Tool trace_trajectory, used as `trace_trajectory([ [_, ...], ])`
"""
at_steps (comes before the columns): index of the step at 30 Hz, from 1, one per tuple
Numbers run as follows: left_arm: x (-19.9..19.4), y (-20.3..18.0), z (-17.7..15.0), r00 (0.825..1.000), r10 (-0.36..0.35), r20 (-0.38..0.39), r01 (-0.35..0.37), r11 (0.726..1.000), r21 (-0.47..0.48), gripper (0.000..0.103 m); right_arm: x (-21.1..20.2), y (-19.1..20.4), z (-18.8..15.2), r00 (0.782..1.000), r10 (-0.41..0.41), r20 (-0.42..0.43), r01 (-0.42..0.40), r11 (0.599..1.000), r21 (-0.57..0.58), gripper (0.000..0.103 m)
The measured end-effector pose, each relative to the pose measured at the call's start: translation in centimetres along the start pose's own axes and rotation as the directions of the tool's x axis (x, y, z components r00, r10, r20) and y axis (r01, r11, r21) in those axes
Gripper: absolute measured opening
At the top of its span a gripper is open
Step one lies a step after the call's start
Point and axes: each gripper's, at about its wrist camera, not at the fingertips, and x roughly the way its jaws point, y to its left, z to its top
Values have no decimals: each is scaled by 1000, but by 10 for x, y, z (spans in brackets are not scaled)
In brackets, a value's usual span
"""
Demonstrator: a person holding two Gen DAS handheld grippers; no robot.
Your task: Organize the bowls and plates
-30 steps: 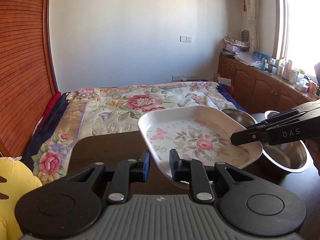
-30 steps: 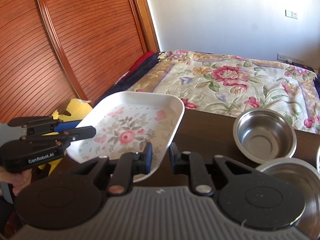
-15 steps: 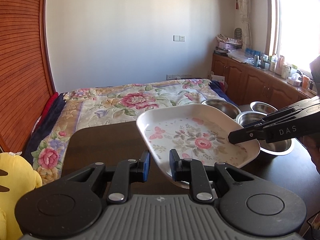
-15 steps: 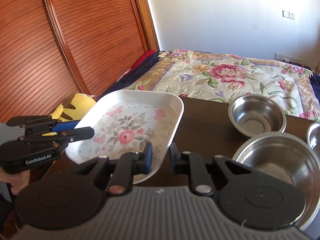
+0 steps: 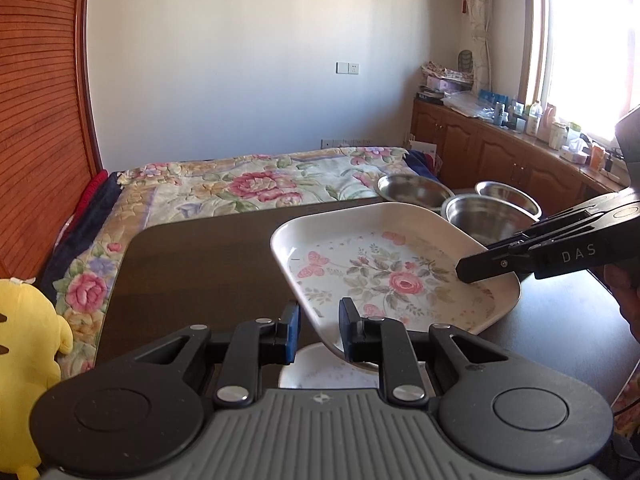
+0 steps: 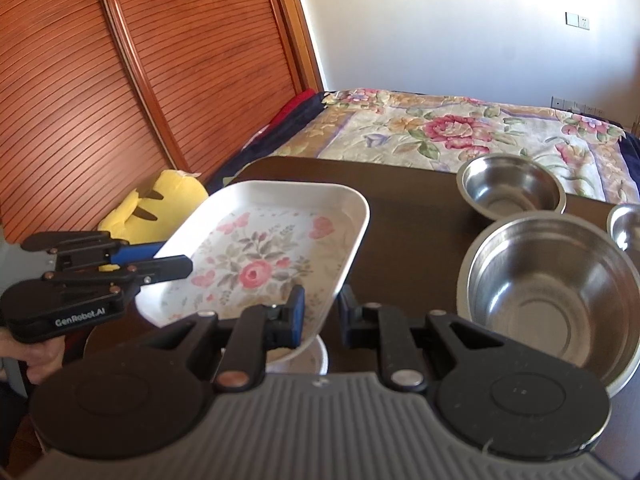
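A white rectangular floral plate (image 5: 394,272) (image 6: 264,256) is held above the dark table by both grippers. My left gripper (image 5: 319,334) is shut on its near left rim; it shows from the side in the right wrist view (image 6: 160,260). My right gripper (image 6: 320,316) is shut on the opposite rim, and shows in the left wrist view (image 5: 472,270). A white round plate (image 5: 328,374) (image 6: 308,360) lies on the table under the floral plate, mostly hidden. Three steel bowls stand on the table: a large one (image 6: 548,292), a medium one (image 6: 512,188), a small one (image 6: 626,226).
The dark wooden table (image 5: 200,260) meets a bed with a floral cover (image 5: 256,188) at its far edge. A yellow plush toy (image 5: 28,340) sits left of the table. Wooden slatted doors (image 6: 120,80) stand on the left, cabinets (image 5: 500,152) on the right.
The floral plate, held by both grippers, has come down and nearer over the table. The white round plate has come into view beneath it. The steel bowls stand farther from the plate's edge.
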Motion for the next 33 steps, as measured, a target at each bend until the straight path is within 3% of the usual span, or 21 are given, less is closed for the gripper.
trace_trajectory([
  [33, -16, -6, -55, 999, 1, -49, -3, 999, -33, 21, -2, 13, -48, 996, 49, -78, -52, 998, -42, 20],
])
